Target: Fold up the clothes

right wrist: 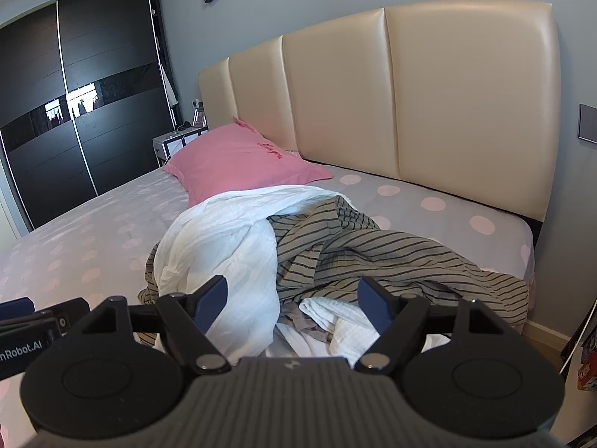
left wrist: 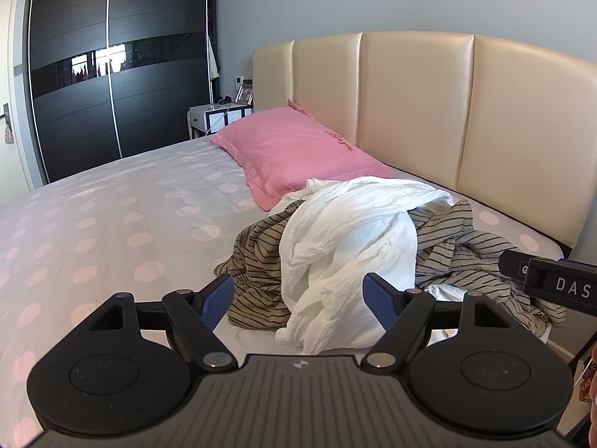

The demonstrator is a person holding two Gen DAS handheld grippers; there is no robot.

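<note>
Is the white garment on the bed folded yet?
No. The white garment lies crumpled, draped over the striped garment.

Two garments lie heaped on one bed (left wrist: pixel 112 216): one white garment (left wrist: pixel 347 246) and one striped garment (right wrist: pixel 373 250) (tangled together). One pink pillow (left wrist: pixel 298 149), one nightstand (left wrist: pixel 216 115), one wardrobe (left wrist: pixel 112 74) at far left.

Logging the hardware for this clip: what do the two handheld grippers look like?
Both match: the left gripper and right gripper have black linkage arms with silver pivots, two round black discs, a ribbed grey centre plate, and blue textured fingers. White lettering marks their housings.
</note>
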